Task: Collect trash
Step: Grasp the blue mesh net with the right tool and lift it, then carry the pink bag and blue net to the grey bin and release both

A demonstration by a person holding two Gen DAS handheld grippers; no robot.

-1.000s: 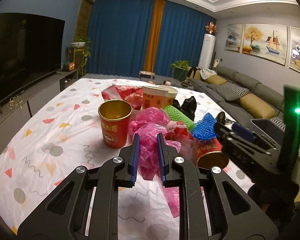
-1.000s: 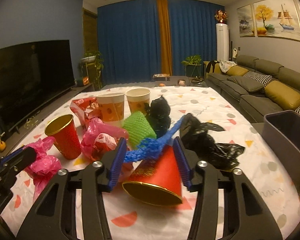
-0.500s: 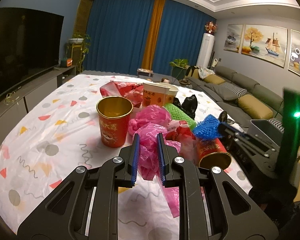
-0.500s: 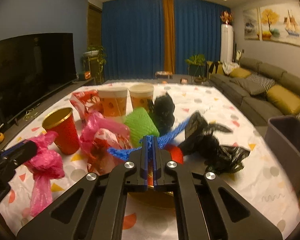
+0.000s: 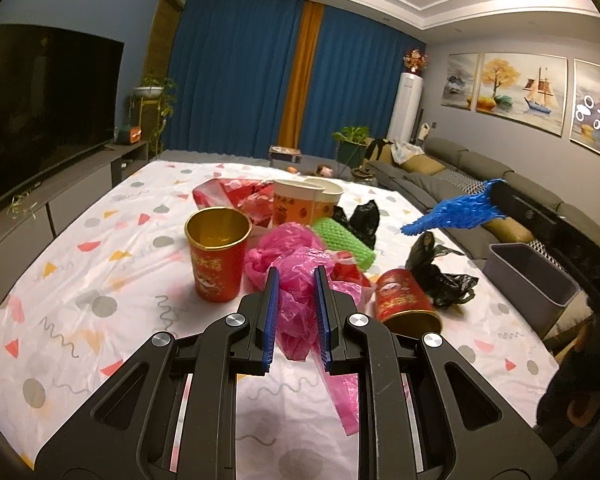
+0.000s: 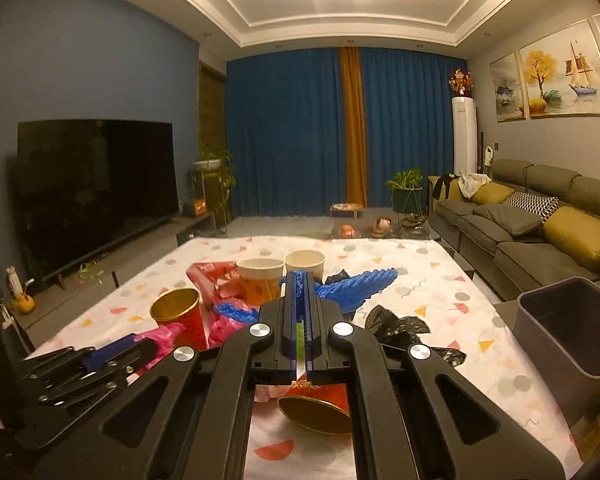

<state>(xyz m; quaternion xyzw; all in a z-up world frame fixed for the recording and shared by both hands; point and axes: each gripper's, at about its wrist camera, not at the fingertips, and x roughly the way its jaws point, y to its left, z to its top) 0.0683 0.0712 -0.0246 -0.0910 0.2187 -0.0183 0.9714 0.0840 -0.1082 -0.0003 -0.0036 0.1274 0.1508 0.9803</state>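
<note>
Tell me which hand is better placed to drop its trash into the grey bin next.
Right. Its tongs are shut on the blue foam net, lifted clear of the table, with the grey plastic bin close on that side. The left tongs hold the crumpled pink plastic bag across the pile.

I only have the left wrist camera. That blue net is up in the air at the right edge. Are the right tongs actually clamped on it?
Observer: Yes. The right wrist view shows the right tongs shut on the blue net, which sticks out on both sides.
Operator: What's underneath them?
Observer: The tipped red cup lies directly below, with its gold mouth towards that camera.
Operator: And the bin?
Observer: The grey bin stands off to the right with its top open. I see nothing in the part of its inside that shows.
</note>
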